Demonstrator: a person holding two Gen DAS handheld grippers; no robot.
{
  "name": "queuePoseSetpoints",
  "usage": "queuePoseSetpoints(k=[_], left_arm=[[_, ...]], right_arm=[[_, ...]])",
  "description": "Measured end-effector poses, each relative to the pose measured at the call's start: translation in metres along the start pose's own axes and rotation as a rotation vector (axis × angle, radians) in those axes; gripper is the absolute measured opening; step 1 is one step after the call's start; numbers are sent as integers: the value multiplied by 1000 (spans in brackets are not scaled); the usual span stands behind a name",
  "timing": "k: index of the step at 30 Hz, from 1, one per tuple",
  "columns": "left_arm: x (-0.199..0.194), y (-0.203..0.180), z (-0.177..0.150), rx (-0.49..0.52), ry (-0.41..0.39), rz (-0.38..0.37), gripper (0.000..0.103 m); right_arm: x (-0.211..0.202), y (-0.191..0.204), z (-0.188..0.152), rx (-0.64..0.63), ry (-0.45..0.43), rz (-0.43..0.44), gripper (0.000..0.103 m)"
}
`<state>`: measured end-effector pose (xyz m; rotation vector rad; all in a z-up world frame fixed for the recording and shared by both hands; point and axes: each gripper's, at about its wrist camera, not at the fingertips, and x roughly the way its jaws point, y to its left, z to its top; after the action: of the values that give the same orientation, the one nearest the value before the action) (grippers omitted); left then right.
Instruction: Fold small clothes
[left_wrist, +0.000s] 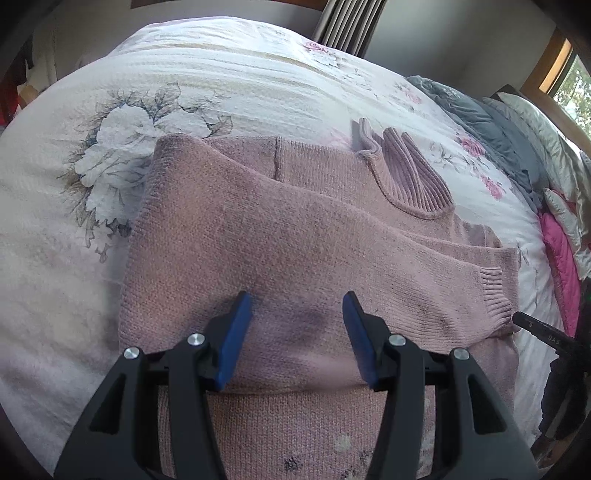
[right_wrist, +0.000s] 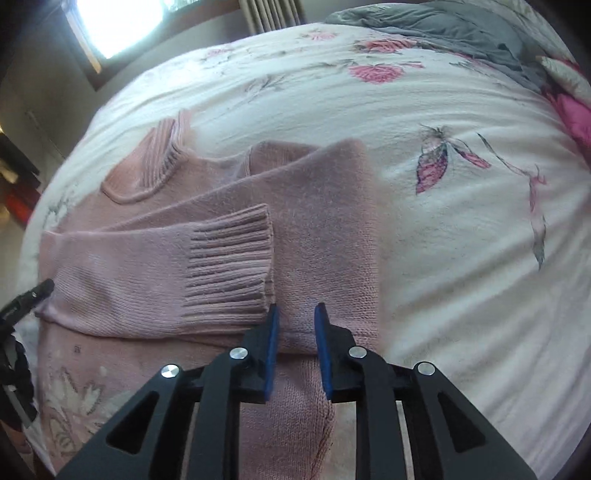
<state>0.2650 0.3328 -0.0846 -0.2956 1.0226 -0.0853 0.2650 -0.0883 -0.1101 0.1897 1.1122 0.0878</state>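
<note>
Our pink sweater lies on the bedspread, sleeves folded across. Soft and limp, it will sag; we judge the bottom hem best. Left gripper spread wide, right gripper parted, both empty.

The knitted dusty-pink sweater has a ribbed collar and ribbed cuff in the same pink, with darker grey smudges on the knit and pale flower motifs near its lower part. The white quilted bedspread carries printed grey-blue flowers and pink blossoms with purple leaves. A grey crumpled blanket lies beside a bright pink quilted cloth. Both grippers are black, with blue fingers.
</note>
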Motion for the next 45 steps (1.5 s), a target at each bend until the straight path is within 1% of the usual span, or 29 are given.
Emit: queuePoseSetpoints(k=[1,2,3,5,8,11,14,17,20,22,23,24,25,28,30,33,37,41,43,44,45], left_arm=[[-3,-5,0,6,-8,-13,52],[-6,-10,0,14,-15,-23,52],[-9,-16,1,27,-22,-39,53],[-8,-29,2,58,-18,-60,55],[3,-39,2,73,8,-61,56],[17,-37,-2,66,36,-46,56],[21,-30,-5,57,37,-67,56],[21,-27,-5,57,36,-83,56],[18,-30,3,44,53,-91,56],[10,-37,17,67,29,-111,56],[8,-40,25,77,15,-110,57],[6,-43,36,86,4,-109,58],[7,-45,48,89,-3,-110,58],[21,-53,83,119,-13,-72,60],[37,-56,103,138,5,-62,60],[66,-58,127,135,41,-57,60],[101,-65,142,153,74,-62,60],[135,-70,152,157,105,-58,60],[143,-73,159,161,94,-71,61],[145,-75,162,162,91,-85,64],[148,-78,164,160,96,-96,65]], right_arm=[[-5,-1,1,5,-24,8,21],[-12,1,3,0,-60,28,21],[-16,3,4,-6,-77,57,23],[-16,16,9,-35,-72,123,26],[-8,34,13,-77,-52,156,26],[7,39,14,-82,-10,155,26],[24,35,9,-80,44,115,25],[34,33,6,-93,58,121,25],[31,41,12,-130,74,96,25],[19,51,23,-153,39,125,28],[14,55,31,-165,22,143,31],[11,61,42,-174,8,154,36],[10,67,54,-180,0,160,38],[17,83,92,-193,-6,187,39],[28,95,118,-197,-7,200,41],[55,108,148,-172,12,250,44],[97,120,180,-143,49,267,45],[125,124,192,-140,62,238,46],[134,124,197,-137,63,244,49],[139,125,200,-132,66,252,52],[144,126,203,-128,72,264,53]])
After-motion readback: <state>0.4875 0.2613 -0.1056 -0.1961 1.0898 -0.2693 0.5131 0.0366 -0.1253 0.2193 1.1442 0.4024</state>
